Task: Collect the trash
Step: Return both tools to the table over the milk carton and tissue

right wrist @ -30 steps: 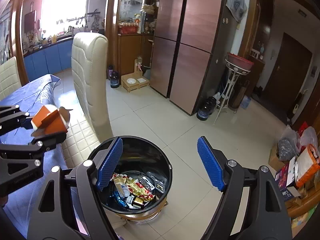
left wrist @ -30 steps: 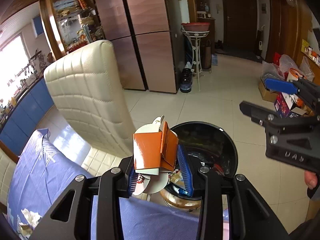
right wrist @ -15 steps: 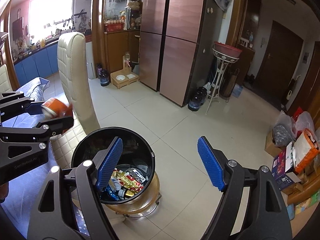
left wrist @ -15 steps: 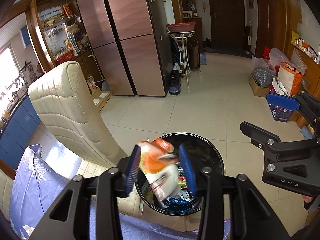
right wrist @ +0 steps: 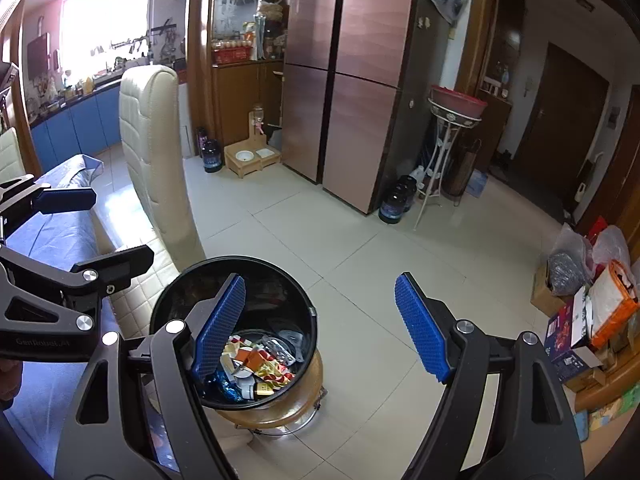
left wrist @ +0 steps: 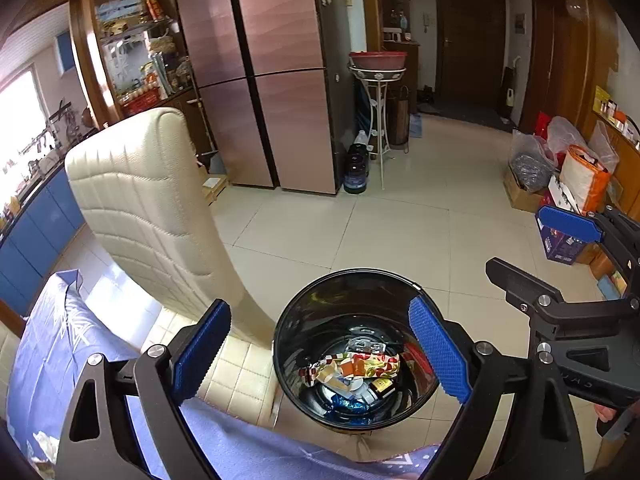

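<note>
Two tools hang above a round black bin [left wrist: 356, 412] that stands on the tiled floor [left wrist: 400, 220]. Behind the bin is the big pink-brown fridge [left wrist: 280, 80]. Just left of the bin stands a cream chair [left wrist: 152, 208], touching or almost touching its side. A bench with a blue cloth [left wrist: 56, 352] sits left of the bin, past the chair. Inside the bin, at the bottom, lies the trash [left wrist: 352, 368]: bright wrappers, a bit of orange and white card, a small bottle. The left tool [left wrist: 316, 356] is right over the bin with its blue pads spreading apart and nothing between them. The right tool [right wrist: 320, 324] is over the bin's right rim, spread wide and holding nothing.
</note>
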`<state>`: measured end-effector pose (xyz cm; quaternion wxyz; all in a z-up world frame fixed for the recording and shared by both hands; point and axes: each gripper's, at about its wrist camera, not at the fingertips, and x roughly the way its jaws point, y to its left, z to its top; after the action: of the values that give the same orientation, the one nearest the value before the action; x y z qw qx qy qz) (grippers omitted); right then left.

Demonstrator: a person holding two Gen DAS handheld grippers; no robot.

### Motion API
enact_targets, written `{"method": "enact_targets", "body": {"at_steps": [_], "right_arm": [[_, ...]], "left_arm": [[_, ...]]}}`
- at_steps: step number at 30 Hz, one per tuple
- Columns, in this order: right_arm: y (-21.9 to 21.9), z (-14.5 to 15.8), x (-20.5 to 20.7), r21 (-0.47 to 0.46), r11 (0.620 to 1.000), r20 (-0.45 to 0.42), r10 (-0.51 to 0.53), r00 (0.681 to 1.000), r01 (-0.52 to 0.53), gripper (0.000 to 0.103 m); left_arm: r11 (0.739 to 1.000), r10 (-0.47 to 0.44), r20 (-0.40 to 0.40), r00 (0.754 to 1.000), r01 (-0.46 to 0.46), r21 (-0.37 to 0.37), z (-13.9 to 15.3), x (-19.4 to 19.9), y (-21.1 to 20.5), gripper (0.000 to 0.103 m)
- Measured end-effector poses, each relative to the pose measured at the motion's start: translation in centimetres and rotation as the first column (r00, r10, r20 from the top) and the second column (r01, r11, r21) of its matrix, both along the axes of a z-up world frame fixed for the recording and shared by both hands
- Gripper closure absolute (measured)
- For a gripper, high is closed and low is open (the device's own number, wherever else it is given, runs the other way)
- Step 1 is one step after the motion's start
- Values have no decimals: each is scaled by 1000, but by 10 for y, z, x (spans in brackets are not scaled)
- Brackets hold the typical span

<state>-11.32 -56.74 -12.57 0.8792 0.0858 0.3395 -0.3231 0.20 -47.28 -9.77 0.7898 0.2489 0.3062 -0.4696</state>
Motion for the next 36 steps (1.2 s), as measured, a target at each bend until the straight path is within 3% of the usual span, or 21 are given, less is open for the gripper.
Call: {"method": "enact_targets", "body": {"at_steps": [11,22,29,36], "right_arm": [[44,12,35,-32,992,12,123,992,-123,26],[98,19,67,-13,972,32,235,971,-235,25],[161,19,109,-10,927,31,376,926,-376,25],[236,19,151,-30,845,14,534,846,-533,25]], "left_arm": [[991,131,-2,991,-131,-24,13,28,57,15],[963,268,-5,964,-268,-30,17,49,133,15],[910,413,-10,911,-414,-24,16,75,209,15],[818,574,-19,819,-574,-30,13,101,297,15]]}}
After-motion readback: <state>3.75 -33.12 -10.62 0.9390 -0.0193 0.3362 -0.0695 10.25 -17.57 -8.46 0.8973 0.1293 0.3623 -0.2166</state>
